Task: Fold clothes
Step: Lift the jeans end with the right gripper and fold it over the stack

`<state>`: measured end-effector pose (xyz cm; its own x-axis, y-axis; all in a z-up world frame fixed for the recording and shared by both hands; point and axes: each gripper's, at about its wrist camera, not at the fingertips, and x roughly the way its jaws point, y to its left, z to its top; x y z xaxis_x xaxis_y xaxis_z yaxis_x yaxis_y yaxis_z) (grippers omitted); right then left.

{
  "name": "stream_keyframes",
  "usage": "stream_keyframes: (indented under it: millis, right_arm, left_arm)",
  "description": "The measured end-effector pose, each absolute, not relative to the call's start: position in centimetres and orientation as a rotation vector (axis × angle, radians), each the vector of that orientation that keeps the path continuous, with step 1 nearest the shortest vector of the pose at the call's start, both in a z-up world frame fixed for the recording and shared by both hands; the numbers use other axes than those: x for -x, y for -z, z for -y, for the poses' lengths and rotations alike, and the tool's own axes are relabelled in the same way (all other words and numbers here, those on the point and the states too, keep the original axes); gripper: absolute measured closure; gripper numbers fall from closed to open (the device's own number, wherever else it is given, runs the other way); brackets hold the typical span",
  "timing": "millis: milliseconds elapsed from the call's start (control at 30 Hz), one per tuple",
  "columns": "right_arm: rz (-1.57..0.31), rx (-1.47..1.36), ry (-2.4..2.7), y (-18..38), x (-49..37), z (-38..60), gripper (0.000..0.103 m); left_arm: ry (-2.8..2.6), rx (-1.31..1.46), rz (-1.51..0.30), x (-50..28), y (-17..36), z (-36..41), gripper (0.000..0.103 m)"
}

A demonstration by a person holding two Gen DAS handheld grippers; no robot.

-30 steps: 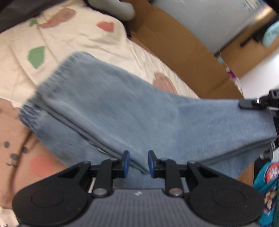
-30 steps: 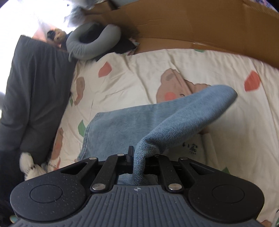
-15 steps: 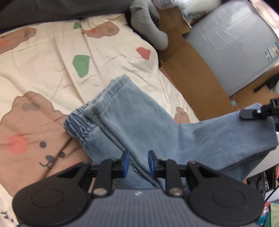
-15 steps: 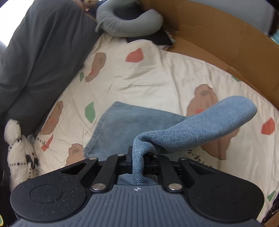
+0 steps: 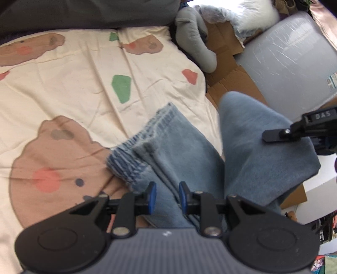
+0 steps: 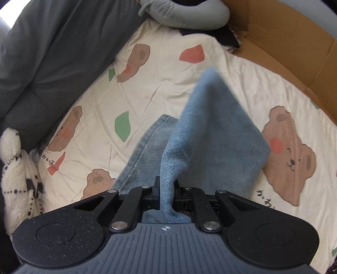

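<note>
Light blue jeans (image 5: 189,151) lie partly on the bear-print sheet (image 5: 63,84), their elastic waistband (image 5: 134,151) resting on it. My left gripper (image 5: 167,195) has the jeans' side edge between its blue pads, low over the bed. In the right wrist view, my right gripper (image 6: 167,196) is shut on the other end of the jeans (image 6: 210,137), and that leg end rises and hangs forward over the lower layer (image 6: 143,147). The right gripper (image 5: 294,130) also shows at the right edge of the left wrist view, above the lifted fabric.
A grey neck pillow (image 6: 185,14) lies at the head of the bed beside brown cardboard (image 6: 284,42). A dark grey duvet (image 6: 52,52) covers the left side, with a white plush toy (image 6: 16,168) by it. A grey plastic-wrapped panel (image 5: 290,63) stands past the cardboard.
The right gripper has swung the lifted leg end over towards the waistband. The left gripper has come down, so the waistband now lies on the sheet.
</note>
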<state>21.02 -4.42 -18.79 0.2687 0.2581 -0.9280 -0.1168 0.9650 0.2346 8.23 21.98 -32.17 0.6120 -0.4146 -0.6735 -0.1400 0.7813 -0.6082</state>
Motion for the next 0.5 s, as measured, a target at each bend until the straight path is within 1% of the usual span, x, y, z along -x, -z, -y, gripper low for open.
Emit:
stream_keyframes:
  millis: [167, 500]
  right_arm:
    - [-1.289, -0.092, -0.26, 21.0, -21.8, 2.1, 0.096]
    - [-1.299, 0.094, -0.319, 22.7, -21.4, -2.5, 0.096]
  left_arm:
    - [0.14, 0.684, -0.912, -8.1, 32.3, -23.0, 0.079]
    - [0.115, 0.684, -0.898, -8.1, 32.0, -24.0, 0.079]
